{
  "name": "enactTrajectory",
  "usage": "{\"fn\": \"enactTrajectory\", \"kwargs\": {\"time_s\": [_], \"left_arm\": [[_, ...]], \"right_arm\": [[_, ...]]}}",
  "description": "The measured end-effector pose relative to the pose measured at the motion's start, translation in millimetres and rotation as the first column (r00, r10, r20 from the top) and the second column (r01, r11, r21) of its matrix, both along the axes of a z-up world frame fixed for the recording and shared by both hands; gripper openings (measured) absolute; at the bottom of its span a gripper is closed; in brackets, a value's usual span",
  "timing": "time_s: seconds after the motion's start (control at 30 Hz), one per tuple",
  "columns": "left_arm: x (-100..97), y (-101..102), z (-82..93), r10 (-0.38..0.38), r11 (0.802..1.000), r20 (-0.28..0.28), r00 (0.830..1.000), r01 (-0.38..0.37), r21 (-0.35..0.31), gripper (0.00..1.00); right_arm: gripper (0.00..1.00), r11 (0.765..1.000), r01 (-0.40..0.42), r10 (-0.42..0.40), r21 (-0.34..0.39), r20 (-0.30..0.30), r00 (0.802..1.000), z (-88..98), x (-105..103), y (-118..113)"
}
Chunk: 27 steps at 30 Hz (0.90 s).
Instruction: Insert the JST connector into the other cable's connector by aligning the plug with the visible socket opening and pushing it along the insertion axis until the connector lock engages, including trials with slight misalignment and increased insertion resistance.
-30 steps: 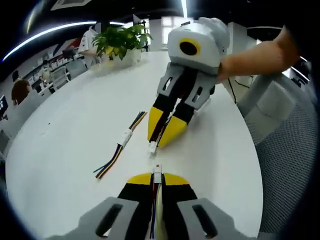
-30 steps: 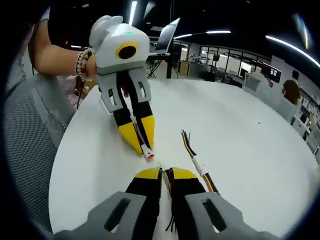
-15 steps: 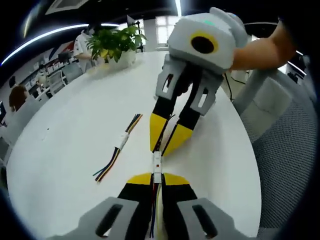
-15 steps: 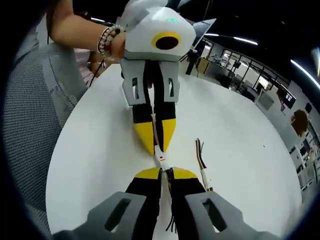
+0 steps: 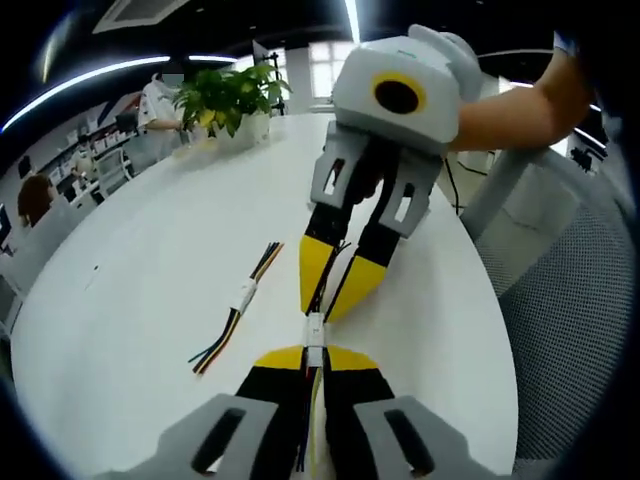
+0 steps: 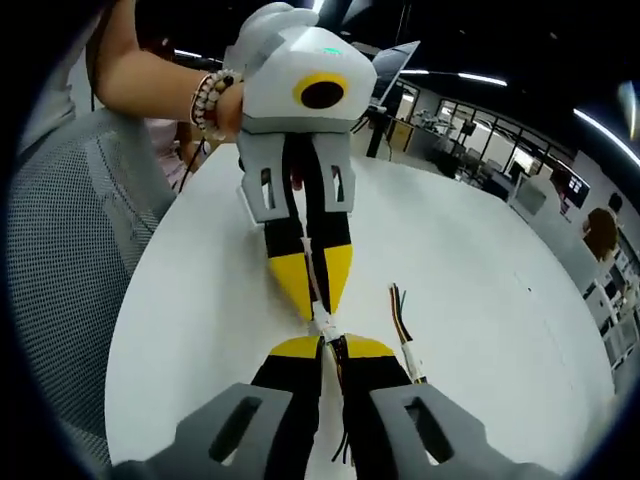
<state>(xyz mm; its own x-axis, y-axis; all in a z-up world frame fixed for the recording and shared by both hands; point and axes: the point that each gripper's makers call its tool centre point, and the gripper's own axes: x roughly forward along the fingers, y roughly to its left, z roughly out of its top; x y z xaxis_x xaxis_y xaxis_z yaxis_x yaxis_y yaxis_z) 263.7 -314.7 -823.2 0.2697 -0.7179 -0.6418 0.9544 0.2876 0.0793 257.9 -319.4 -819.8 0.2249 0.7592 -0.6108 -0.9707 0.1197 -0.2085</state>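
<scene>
The left gripper (image 5: 314, 352) rises from the bottom of the left gripper view, its yellow-tipped jaws closed on the end of a cable, with a small white JST connector (image 5: 314, 330) poking out just past the tips. Directly opposite, tip to tip, the right gripper (image 5: 338, 288) points down toward it, jaws clamped on the other cable's connector (image 6: 325, 326), a white piece with thin wires running back between the jaws. In the right gripper view the same meeting appears from the other side: the right gripper (image 6: 331, 346) at the bottom, the left gripper (image 6: 314, 290) coming down from above, held by a hand (image 6: 232, 106) wearing a beaded bracelet.

The two white connector bodies touch end to end over the white round bench (image 5: 140, 280). Whether the lock has caught is too small to tell. This looks like the insertion step, plug meeting socket. The next move likely calls for a straight push along the shared axis, keeping both grippers in line.

Just beside the grippers, a spare cable (image 5: 240, 304) of coloured wires with a white connector at its middle lies flat on the bench. Further off, a potted plant (image 5: 228, 98) stands at the bench's far edge, and a mesh chair (image 5: 570, 300) sits alongside.
</scene>
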Motion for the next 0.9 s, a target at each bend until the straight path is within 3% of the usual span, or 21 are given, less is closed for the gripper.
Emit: {"fn": "enactTrajectory", "kwargs": {"time_s": [0.43, 0.9], "left_arm": [[-2.2, -2.0, 5.9, -0.036, 0.999, 0.037, 0.999, 0.036, -0.002, 0.00], [-6.4, -5.6, 4.0, -0.041, 0.999, 0.011, 0.999, 0.041, -0.007, 0.00]], "right_arm": [[0.03, 1.000, 0.003, -0.003, 0.016, -0.014, 1.000, 4.9, -2.2, -0.2], [0.03, 1.000, 0.019, -0.018, 0.007, -0.044, 0.999, 2.8, -7.2, -2.5]]}}
